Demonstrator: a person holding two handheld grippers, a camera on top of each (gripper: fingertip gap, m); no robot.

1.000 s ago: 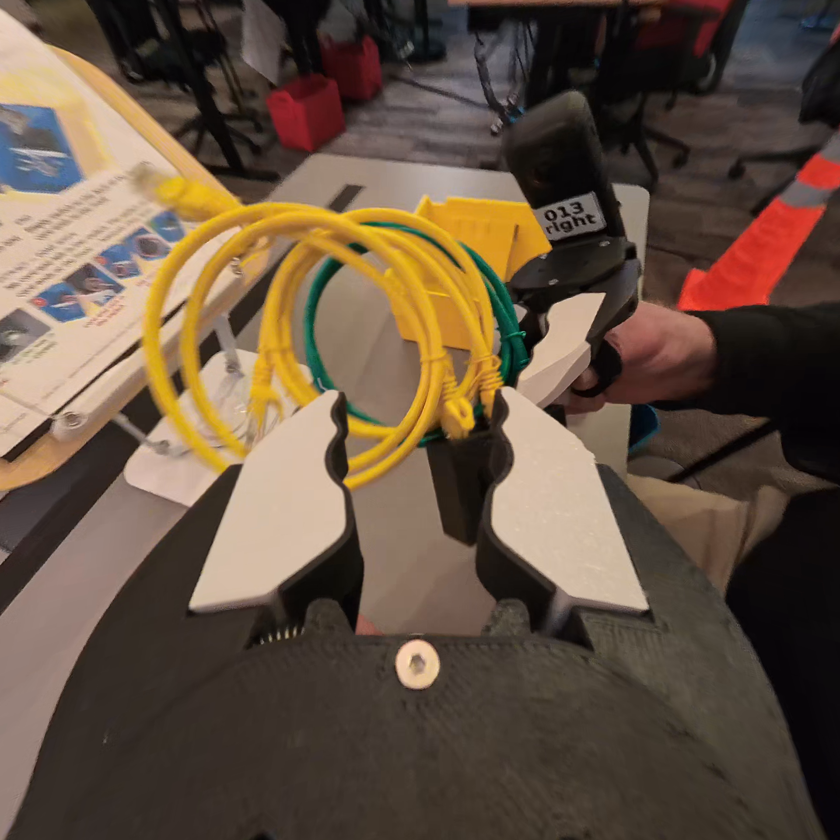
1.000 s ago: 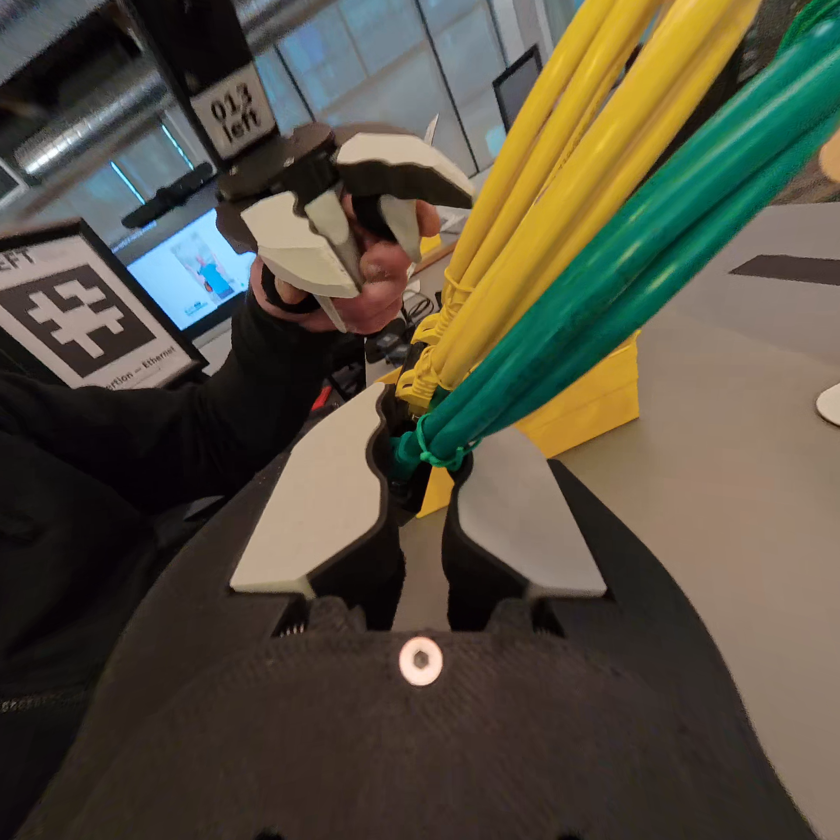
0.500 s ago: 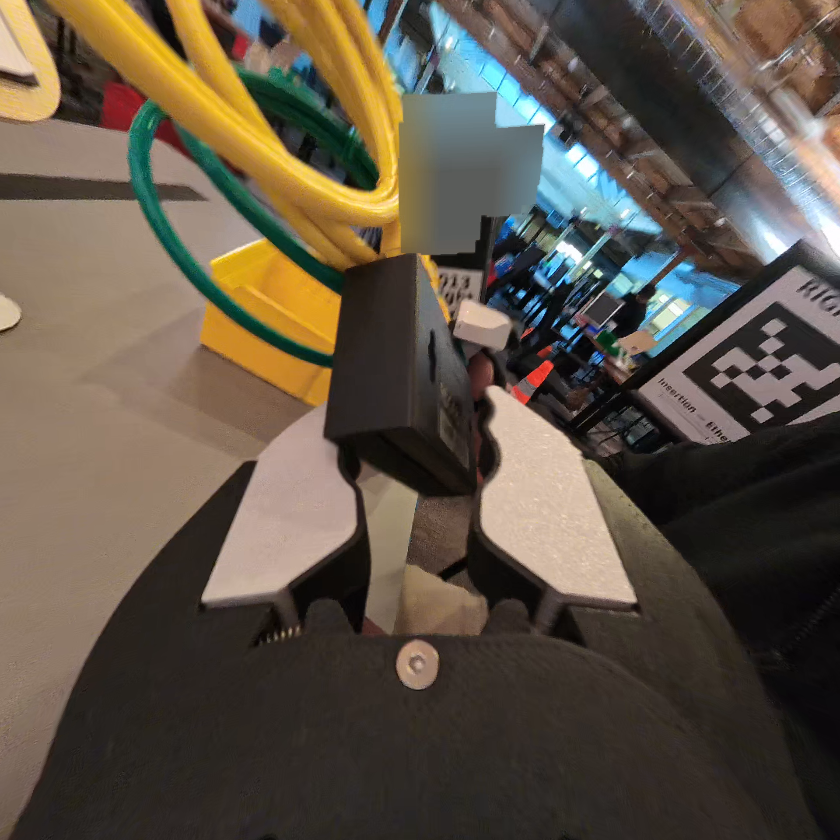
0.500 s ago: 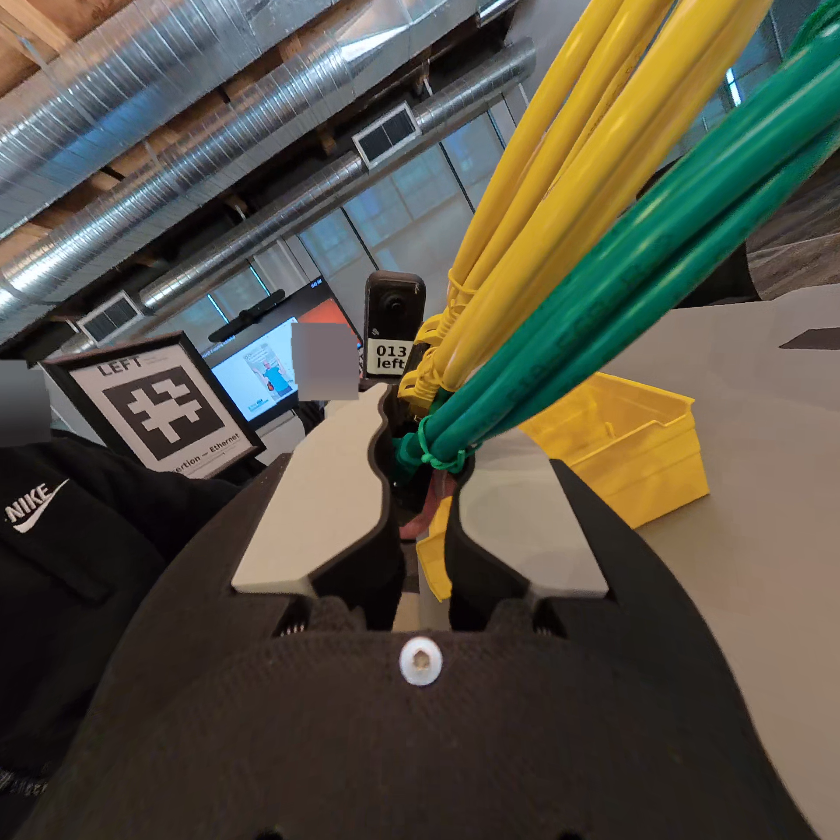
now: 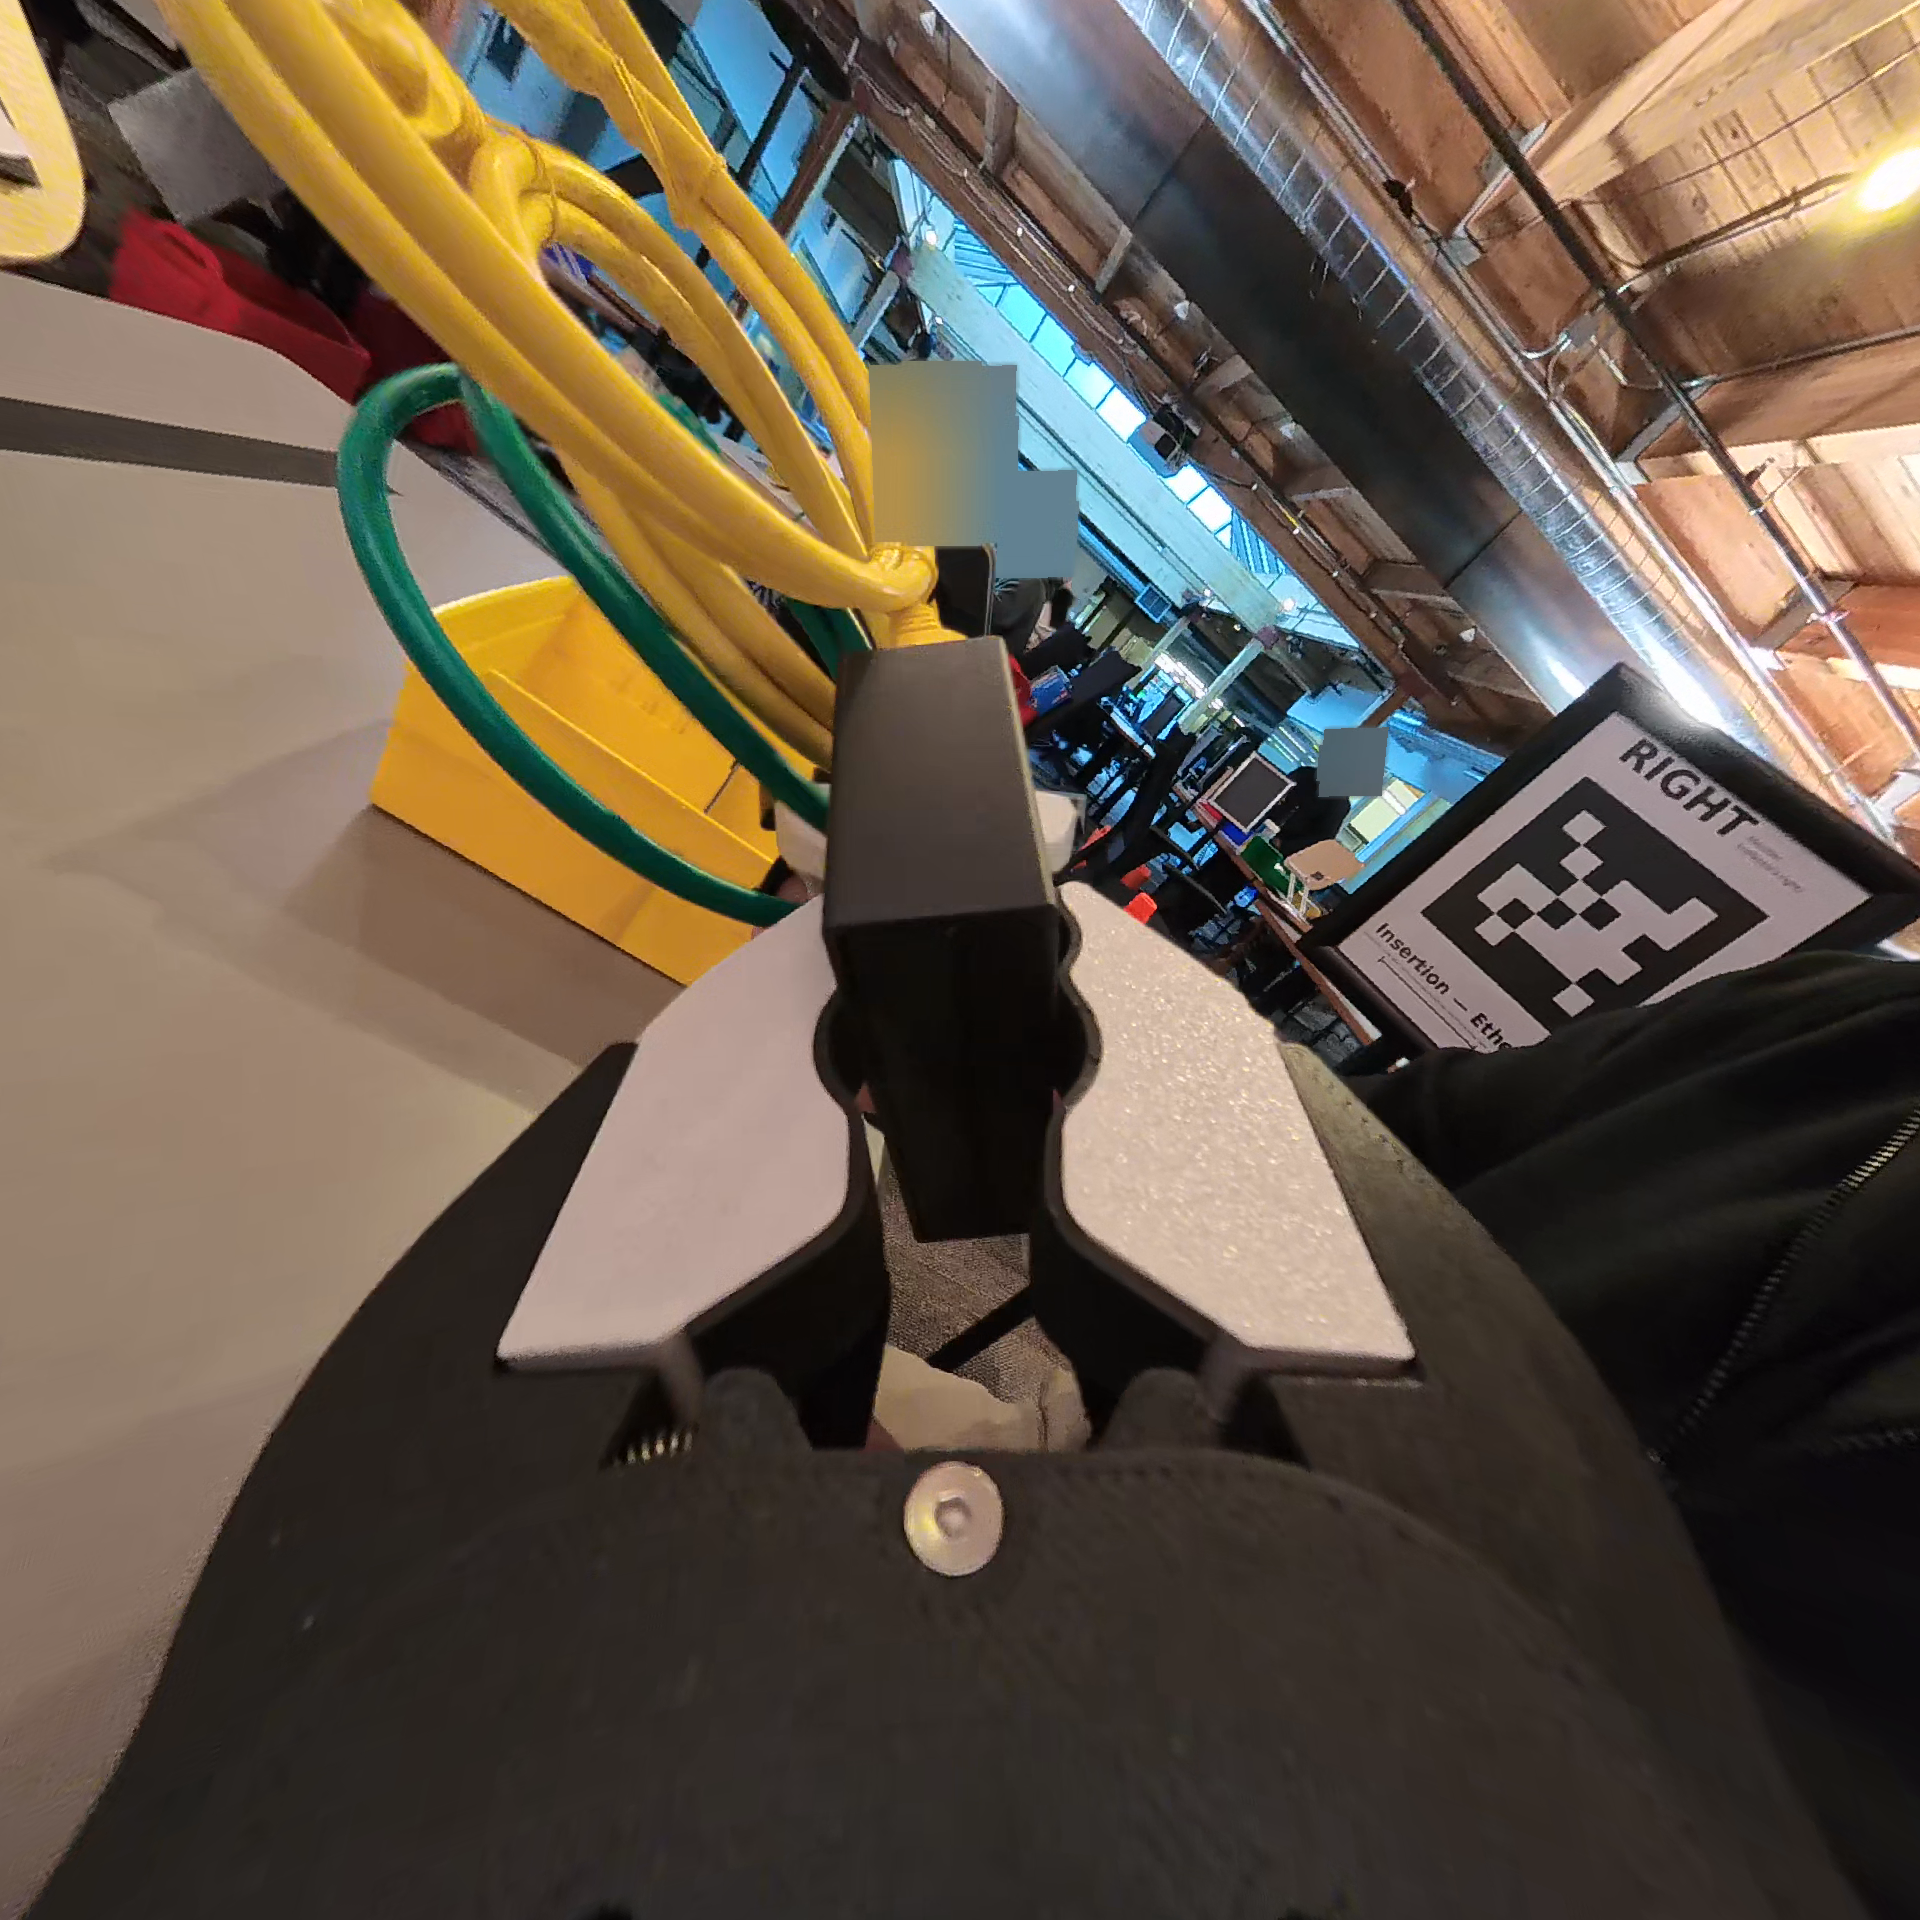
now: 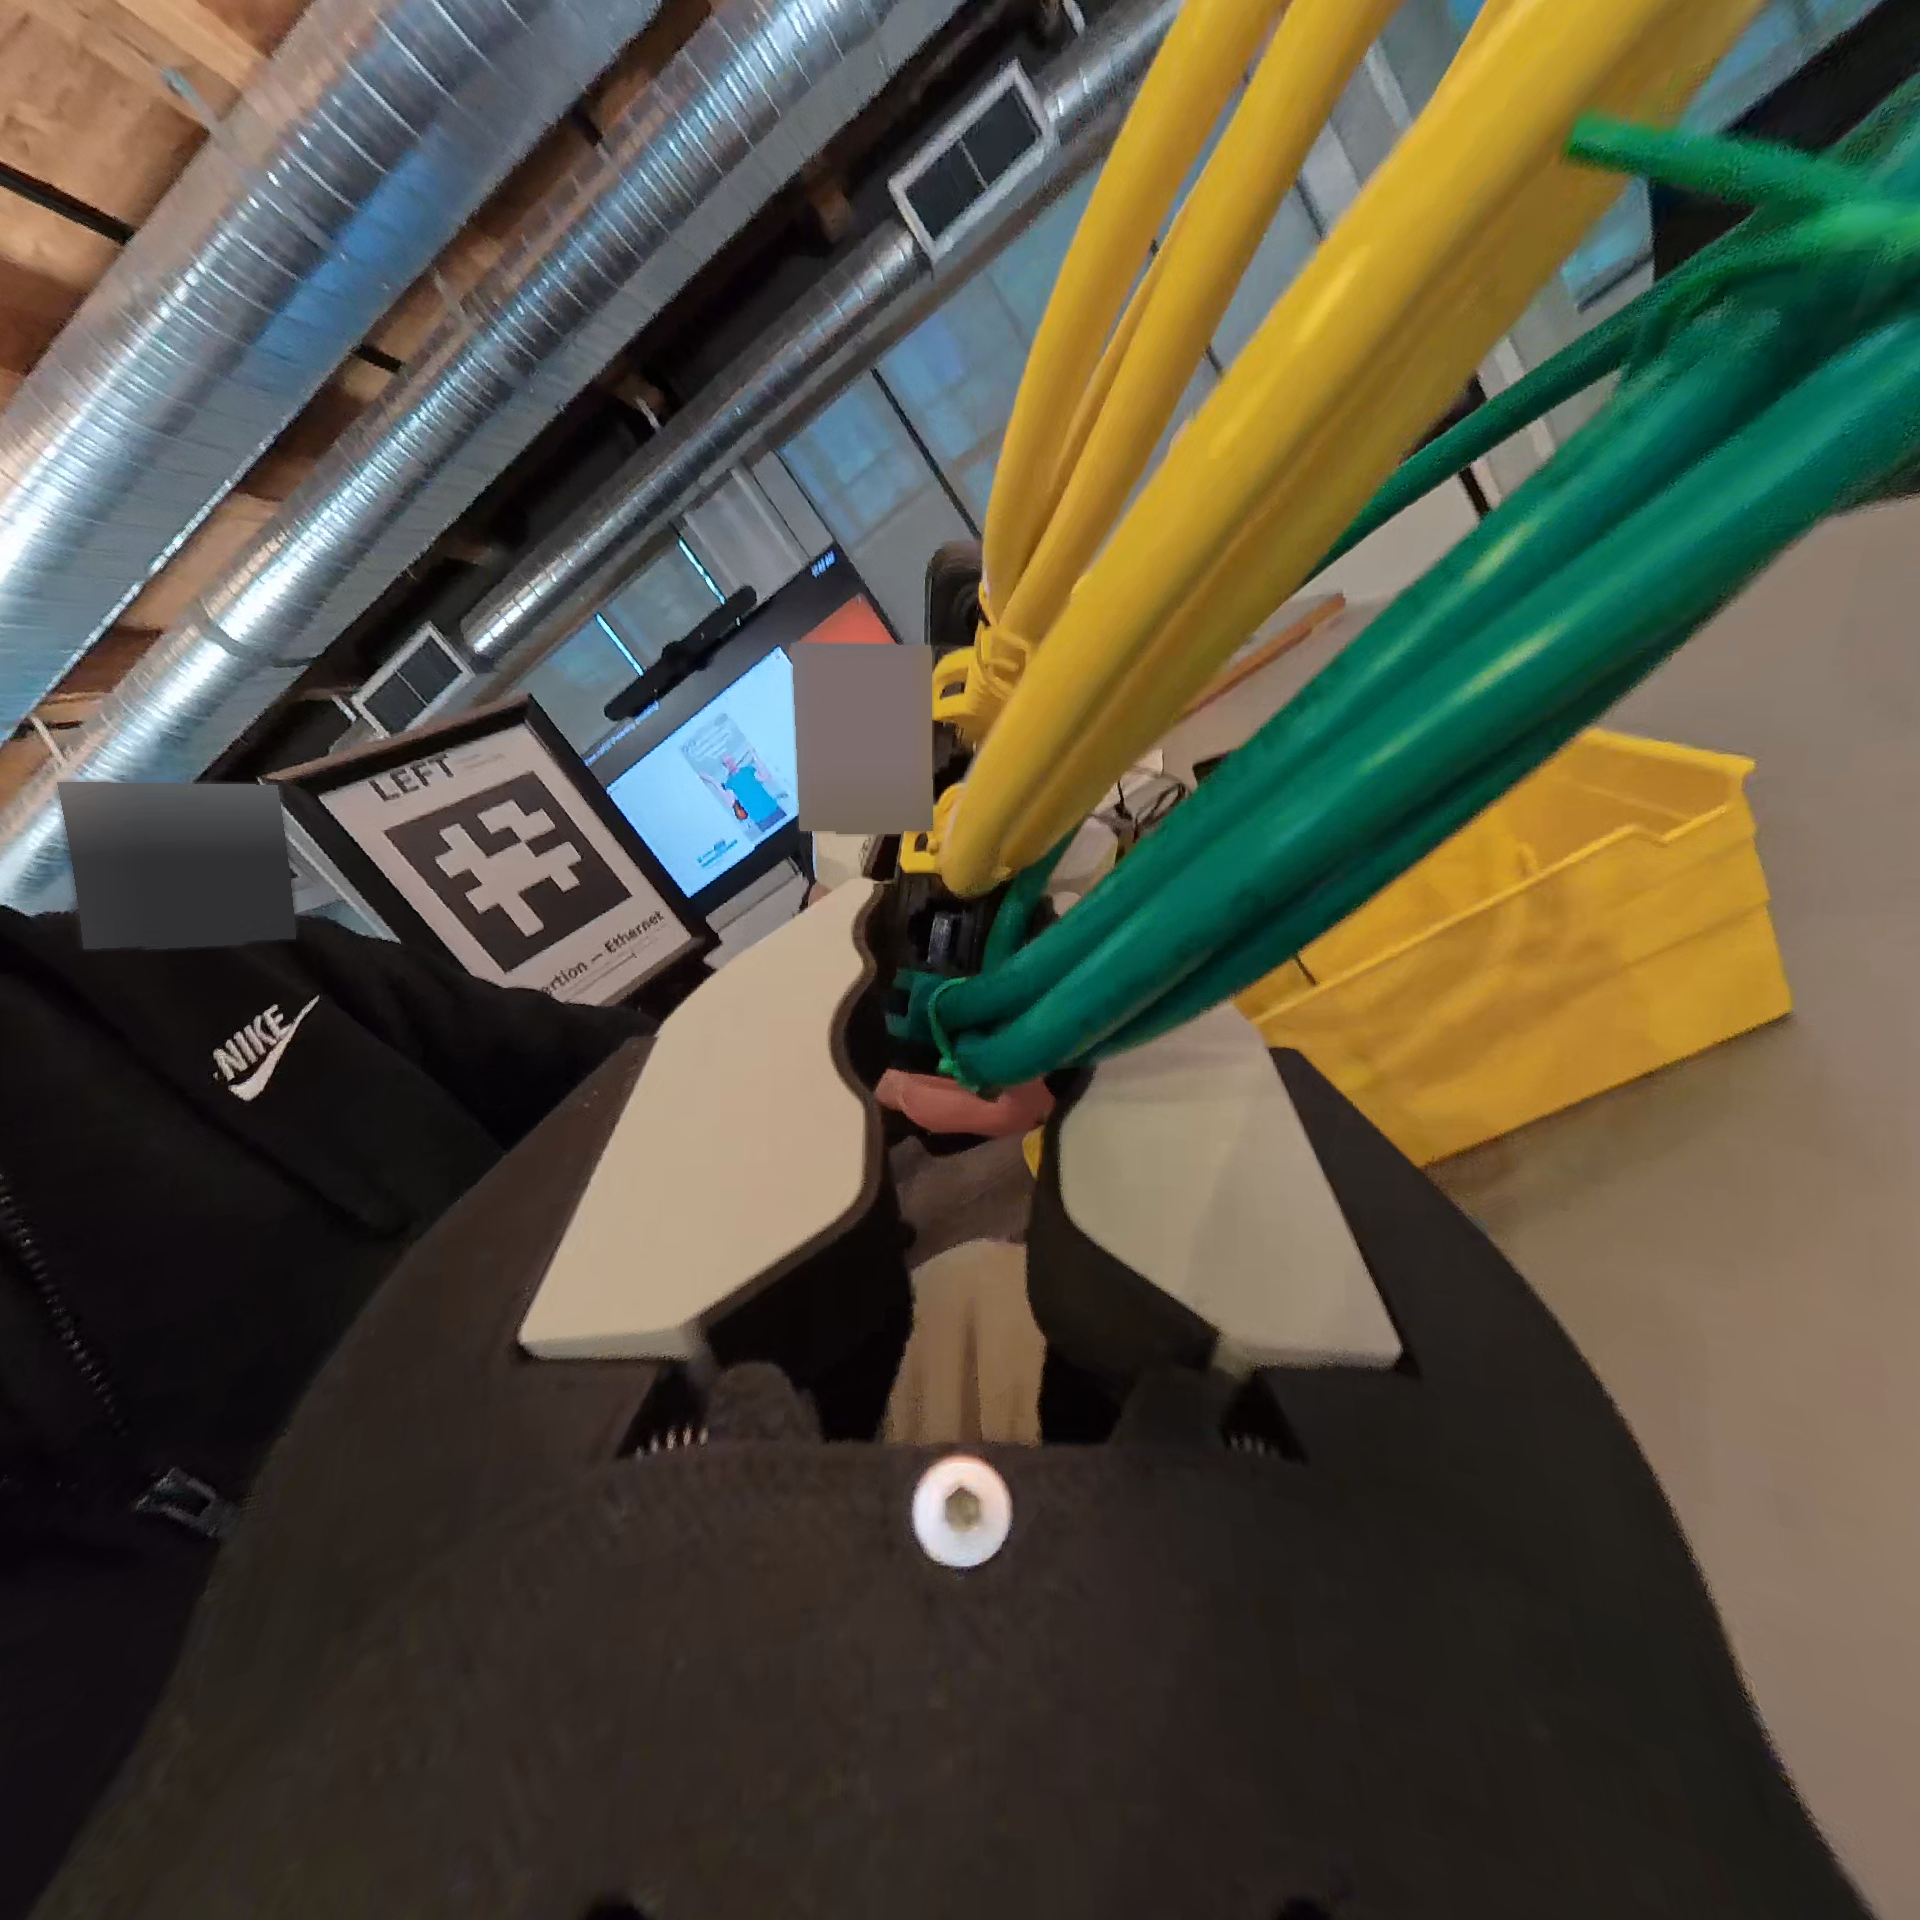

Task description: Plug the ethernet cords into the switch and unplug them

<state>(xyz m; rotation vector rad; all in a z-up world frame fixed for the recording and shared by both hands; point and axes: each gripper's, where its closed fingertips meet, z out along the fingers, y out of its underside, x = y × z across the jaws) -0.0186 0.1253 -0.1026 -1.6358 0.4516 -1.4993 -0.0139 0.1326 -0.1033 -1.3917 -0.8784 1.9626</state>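
In the left wrist view, my left gripper (image 5: 940, 966) is shut on the black switch (image 5: 935, 831) and holds it above the table's edge. Coiled yellow cords (image 5: 582, 343) and a green cord (image 5: 436, 665) rise from the switch's far end. In the right wrist view, my right gripper (image 6: 966, 997) is shut on the green cord (image 6: 1455, 810) close to its plug, right at the switch (image 6: 925, 925). The yellow cords (image 6: 1247, 468) loop up beside it. The ports themselves are hidden.
A yellow bin (image 5: 540, 748) stands on the grey table (image 5: 156, 831); it also shows in the right wrist view (image 6: 1538, 935). Framed marker signs (image 5: 1590, 914) (image 6: 509, 873) stand behind, next to a person's black sleeve (image 5: 1662, 1143). A monitor (image 6: 717, 790) is farther back.
My left gripper has closed on the switch, which sat loose between open fingers before. Both grippers have tilted upward, toward the room. The right gripper has stayed shut on the green cord.
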